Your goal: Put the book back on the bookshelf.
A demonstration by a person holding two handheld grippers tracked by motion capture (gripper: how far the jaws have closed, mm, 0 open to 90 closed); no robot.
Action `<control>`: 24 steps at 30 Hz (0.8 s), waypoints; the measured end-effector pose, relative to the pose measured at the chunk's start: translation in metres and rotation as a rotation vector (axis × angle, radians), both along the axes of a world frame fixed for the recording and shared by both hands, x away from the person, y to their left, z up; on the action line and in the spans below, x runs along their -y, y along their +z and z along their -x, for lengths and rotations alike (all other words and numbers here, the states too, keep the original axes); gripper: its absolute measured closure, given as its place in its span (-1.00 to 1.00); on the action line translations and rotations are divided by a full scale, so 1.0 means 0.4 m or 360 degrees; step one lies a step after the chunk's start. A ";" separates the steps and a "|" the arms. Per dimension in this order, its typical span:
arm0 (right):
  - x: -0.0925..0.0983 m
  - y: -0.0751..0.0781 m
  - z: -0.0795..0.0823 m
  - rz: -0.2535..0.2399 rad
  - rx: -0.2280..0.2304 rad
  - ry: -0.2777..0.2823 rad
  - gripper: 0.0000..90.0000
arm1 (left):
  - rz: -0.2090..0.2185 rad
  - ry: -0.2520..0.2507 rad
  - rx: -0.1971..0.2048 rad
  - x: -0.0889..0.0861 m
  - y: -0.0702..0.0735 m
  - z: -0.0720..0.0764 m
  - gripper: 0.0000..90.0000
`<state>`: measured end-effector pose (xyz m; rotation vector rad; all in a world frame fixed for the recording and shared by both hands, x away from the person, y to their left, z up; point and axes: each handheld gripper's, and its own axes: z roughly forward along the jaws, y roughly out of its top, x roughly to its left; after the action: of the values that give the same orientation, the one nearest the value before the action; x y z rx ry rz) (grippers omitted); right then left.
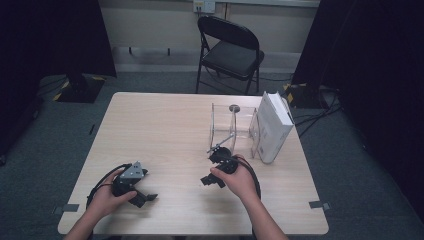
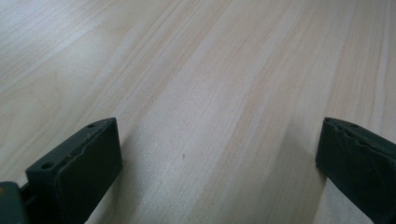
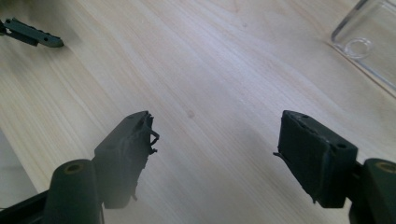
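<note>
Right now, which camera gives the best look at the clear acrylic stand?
The high view: the clear acrylic stand shows whole, upright beside the white box. The right gripper view catches one transparent corner at its top right. The left gripper view faces bare table.

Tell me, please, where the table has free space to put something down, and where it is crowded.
The table is bare over its left and far-left part, beyond the left claw. The strip between both claws is free too. It is crowded at the right: the clear stand and white box sit just beyond the right claw.
</note>
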<state>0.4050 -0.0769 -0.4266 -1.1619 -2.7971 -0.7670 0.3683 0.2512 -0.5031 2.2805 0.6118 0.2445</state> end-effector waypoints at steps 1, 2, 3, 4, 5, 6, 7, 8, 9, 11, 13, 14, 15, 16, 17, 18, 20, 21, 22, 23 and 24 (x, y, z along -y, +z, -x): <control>-0.004 -0.006 0.001 -0.0002 -0.0003 0.0010 -0.44 | 0.0002 0.0000 0.0000 0.000 0.000 0.000 -1.00; -0.007 -0.009 0.002 -0.0003 -0.0002 0.0008 -0.44 | 0.0002 0.0000 0.0002 0.000 0.000 0.000 -1.00; -0.011 -0.013 0.003 0.0000 0.0002 0.0012 -0.44 | 0.0002 -0.0001 0.0001 0.000 0.000 0.000 -1.00; -0.014 -0.018 0.004 0.0000 0.0010 0.0020 -0.44 | 0.0002 0.0000 0.0000 0.000 0.000 0.000 -1.00; -0.019 -0.022 0.006 -0.0007 0.0019 0.0022 -0.44 | 0.0000 0.0001 0.0000 0.000 0.000 0.000 -1.00; -0.023 -0.027 0.008 -0.0014 0.0026 0.0026 -0.44 | 0.0001 0.0001 -0.0001 0.000 0.000 0.000 -1.00; -0.025 -0.031 0.008 -0.0022 0.0032 0.0027 -0.44 | 0.0001 0.0001 0.0000 0.000 0.000 0.000 -1.00; -0.029 -0.036 0.010 -0.0039 0.0033 0.0028 -0.44 | 0.0000 0.0000 -0.0001 0.000 0.000 0.000 -1.00; -0.033 -0.042 0.012 -0.0048 0.0036 0.0025 -0.44 | -0.0001 0.0000 0.0000 0.000 0.000 0.000 -1.00; -0.038 -0.052 0.015 -0.0051 0.0035 0.0035 -0.44 | 0.0001 -0.0001 0.0000 0.000 0.000 0.000 -1.00; -0.045 -0.064 0.019 -0.0032 0.0054 0.0045 -0.44 | 0.0000 0.0000 0.0000 0.000 0.000 0.000 -1.00; -0.047 -0.067 0.020 -0.0020 0.0069 0.0050 -0.44 | -0.0001 0.0000 0.0000 0.000 0.000 0.000 -1.00; -0.049 -0.071 0.022 -0.0011 0.0087 0.0060 -0.44 | -0.0001 0.0000 -0.0001 0.000 0.000 0.000 -1.00; -0.051 -0.073 0.023 -0.0009 0.0104 0.0067 -0.44 | 0.0000 0.0000 -0.0001 0.000 0.000 0.000 -1.00; -0.052 -0.075 0.025 -0.0012 0.0115 0.0060 -0.44 | 0.0001 -0.0001 0.0000 0.000 0.000 0.000 -1.00; -0.054 -0.078 0.027 -0.0018 0.0131 0.0069 -0.44 | 0.0001 -0.0001 0.0001 0.000 0.000 0.000 -1.00; -0.057 -0.082 0.030 -0.0019 0.0153 0.0079 -0.44 | 0.0002 0.0000 0.0000 0.000 0.000 0.000 -1.00; -0.059 -0.086 0.032 -0.0010 0.0164 0.0079 -0.44 | 0.0001 0.0000 0.0001 0.000 0.000 0.000 -1.00; -0.062 -0.089 0.034 -0.0003 0.0176 0.0076 -0.44 | 0.0000 0.0000 0.0000 0.000 0.000 0.000 -1.00; -0.064 -0.093 0.036 -0.0003 0.0198 0.0089 -0.44 | 0.0002 -0.0001 0.0000 0.000 0.000 0.000 -1.00; -0.068 -0.097 0.038 -0.0012 0.0218 0.0101 -0.44 | 0.0000 0.0000 0.0000 0.000 0.000 0.000 -1.00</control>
<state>0.3899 -0.0499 -0.4652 -1.0525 -2.9216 -0.8831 0.3683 0.2511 -0.5031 2.2804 0.6120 0.2443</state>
